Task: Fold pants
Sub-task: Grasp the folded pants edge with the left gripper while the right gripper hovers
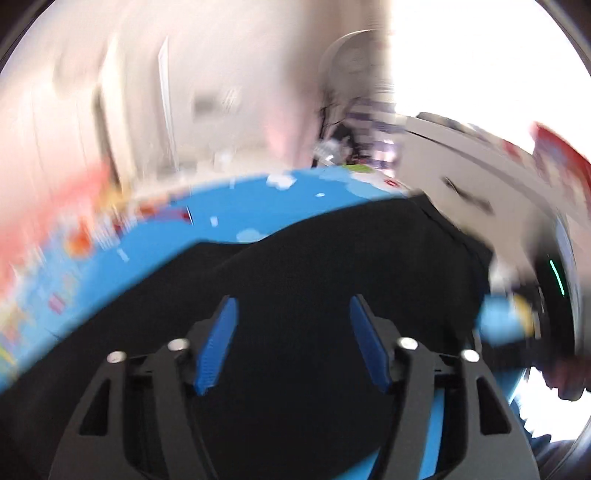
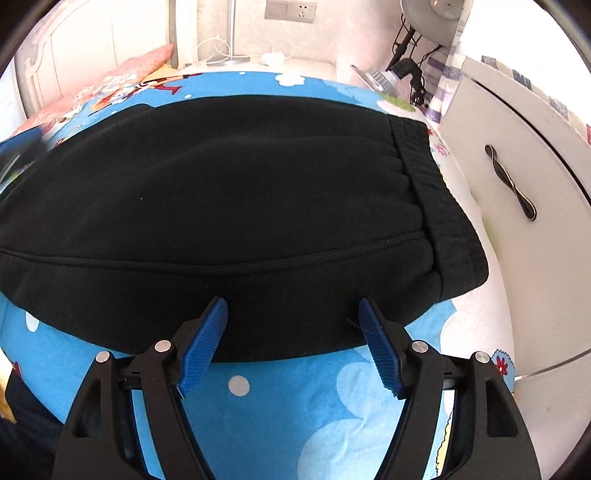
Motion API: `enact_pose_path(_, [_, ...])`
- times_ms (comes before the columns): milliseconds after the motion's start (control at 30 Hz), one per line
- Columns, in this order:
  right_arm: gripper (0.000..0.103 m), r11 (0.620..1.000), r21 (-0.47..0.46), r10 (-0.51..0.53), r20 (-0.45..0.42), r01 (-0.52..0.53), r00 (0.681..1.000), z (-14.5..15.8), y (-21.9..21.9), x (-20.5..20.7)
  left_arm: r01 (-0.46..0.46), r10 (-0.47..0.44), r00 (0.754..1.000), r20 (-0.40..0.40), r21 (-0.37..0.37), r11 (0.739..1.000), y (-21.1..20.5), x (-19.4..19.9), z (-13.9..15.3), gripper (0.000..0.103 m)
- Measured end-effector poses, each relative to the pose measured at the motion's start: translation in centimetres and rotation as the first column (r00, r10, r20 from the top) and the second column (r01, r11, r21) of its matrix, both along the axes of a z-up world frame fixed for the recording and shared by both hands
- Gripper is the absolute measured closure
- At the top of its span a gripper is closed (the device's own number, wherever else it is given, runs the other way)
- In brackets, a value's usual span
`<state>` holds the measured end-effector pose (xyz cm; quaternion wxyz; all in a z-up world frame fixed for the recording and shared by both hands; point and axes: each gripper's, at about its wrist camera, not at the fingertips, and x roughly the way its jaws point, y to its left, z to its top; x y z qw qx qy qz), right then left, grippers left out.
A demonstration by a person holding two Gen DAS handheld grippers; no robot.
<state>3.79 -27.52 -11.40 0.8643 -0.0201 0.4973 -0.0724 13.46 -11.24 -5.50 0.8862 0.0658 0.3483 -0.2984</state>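
Note:
Black pants [image 2: 240, 192] lie on a blue cartoon-print bedsheet [image 2: 295, 398], with the ribbed waistband [image 2: 436, 192] at the right. My right gripper [image 2: 291, 306] is open and empty, its blue pads at the near edge of the pants. The left wrist view is motion-blurred. There my left gripper [image 1: 293, 304] is open and empty just over the black pants [image 1: 314, 266], which fill the lower half of the view on the blue sheet [image 1: 258, 206].
A white cabinet [image 2: 517, 177] with a dark handle [image 2: 511, 182] stands right of the bed. A pink pillow [image 2: 129, 74] lies at the far left. A wall socket [image 2: 291, 11], cables and a lamp [image 2: 406, 66] are behind the bed.

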Motion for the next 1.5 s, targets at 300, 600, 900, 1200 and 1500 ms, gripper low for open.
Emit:
enact_pose_path(300, [0.036, 0.999, -0.01, -0.039, 0.232, 0.042, 0.972, 5.5, -4.2, 2.5, -0.114, 0.113, 0.956, -0.269, 0.013, 0.993, -1.5, 15.4, -5.6, 0.096])
enact_pose_path(600, [0.042, 0.991, -0.07, -0.11, 0.103, 0.117, 0.989, 0.1, -8.5, 4.1, -0.094, 0.09, 0.974, -0.205, -0.009, 0.996, -1.6, 15.2, -4.8, 0.1])
enact_pose_path(900, [0.042, 0.99, -0.035, -0.132, 0.095, 0.136, 0.987, 0.1, -8.9, 4.3, 0.051, -0.04, 0.998, -0.051, 0.247, 0.968, -3.5, 14.2, -6.9, 0.101])
enact_pose_path(1200, [0.04, 0.991, -0.033, -0.126, 0.06, 0.128, 0.99, 0.4, -9.0, 4.7, 0.025, -0.025, 1.0, -0.002, 0.114, 0.993, -2.3, 11.1, -2.9, 0.099])
enact_pose_path(1500, [0.04, 1.0, -0.023, -0.014, 0.14, 0.018, 0.99, 6.2, -5.9, 9.2, -0.004, 0.018, 0.998, -0.067, 0.202, 0.979, -1.2, 11.6, -6.6, 0.1])
